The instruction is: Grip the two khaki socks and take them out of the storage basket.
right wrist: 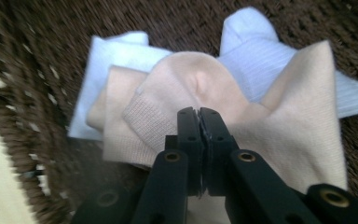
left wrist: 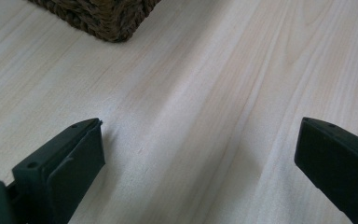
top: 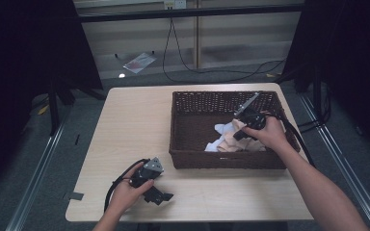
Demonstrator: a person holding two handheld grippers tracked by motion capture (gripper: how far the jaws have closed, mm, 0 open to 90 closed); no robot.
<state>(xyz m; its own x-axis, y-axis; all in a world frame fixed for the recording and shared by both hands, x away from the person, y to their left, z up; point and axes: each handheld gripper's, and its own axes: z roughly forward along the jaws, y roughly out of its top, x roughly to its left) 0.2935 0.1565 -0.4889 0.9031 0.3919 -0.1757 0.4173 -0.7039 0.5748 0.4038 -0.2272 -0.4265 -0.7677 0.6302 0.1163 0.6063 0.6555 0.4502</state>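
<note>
A dark wicker basket (top: 221,161) stands on the right half of the wooden table (top: 135,125). Inside it lies a small pile of socks, beige (top: 233,142) over white (top: 220,129). My right gripper (top: 241,134) reaches down into the basket. In the right gripper view its jaws (right wrist: 198,112) are pressed together on a puckered fold of the beige sock (right wrist: 186,79), with the white socks (right wrist: 261,51) underneath. My left gripper (top: 160,196) rests on the table near the front edge. Its jaws (left wrist: 200,135) stand wide apart with bare wood between them.
A corner of the basket (left wrist: 107,18) lies ahead of the left gripper. The left half of the table is bare wood. Behind the table, cables (top: 183,62) run across the floor. Dark stands flank the table on both sides.
</note>
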